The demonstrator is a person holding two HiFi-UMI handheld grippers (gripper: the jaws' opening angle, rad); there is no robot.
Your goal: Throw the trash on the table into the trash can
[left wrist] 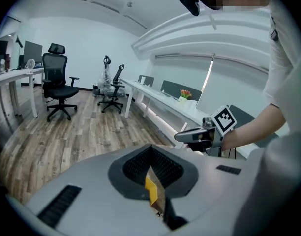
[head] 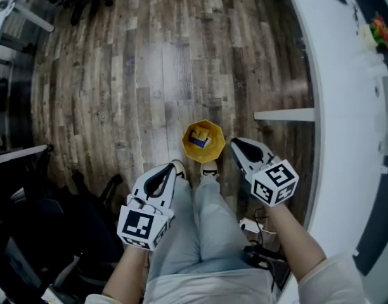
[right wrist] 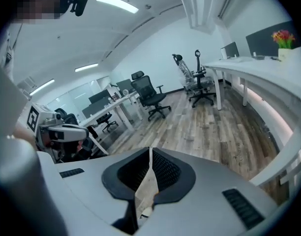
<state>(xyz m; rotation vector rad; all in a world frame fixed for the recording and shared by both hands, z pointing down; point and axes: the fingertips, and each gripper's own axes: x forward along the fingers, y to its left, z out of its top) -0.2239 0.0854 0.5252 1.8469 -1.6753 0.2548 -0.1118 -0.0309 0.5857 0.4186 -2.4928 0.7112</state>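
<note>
A yellow trash can (head: pixel 186 145) stands on the wood floor just ahead of the person's feet, with blue and pale trash (head: pixel 201 139) lying inside it. My left gripper (head: pixel 171 170) hangs over the person's left leg, just left of and nearer than the can, jaws shut with nothing held. My right gripper (head: pixel 238 146) is at the can's right side, also shut and empty. In the left gripper view the left gripper (left wrist: pixel 151 150) shows a sliver of yellow through its thin gap, and the right gripper (left wrist: pixel 189 135) appears beyond. In the right gripper view the right gripper (right wrist: pixel 150 154) shows only floor through its slit.
A long curved white desk (head: pixel 340 106) runs down the right side, with a colourful flower ornament (head: pixel 379 31) on it and a white panel (head: pixel 286 114) jutting toward the can. Cables and a power strip (head: pixel 254 228) lie by the right foot. Dark office chairs (head: pixel 35 223) crowd the left.
</note>
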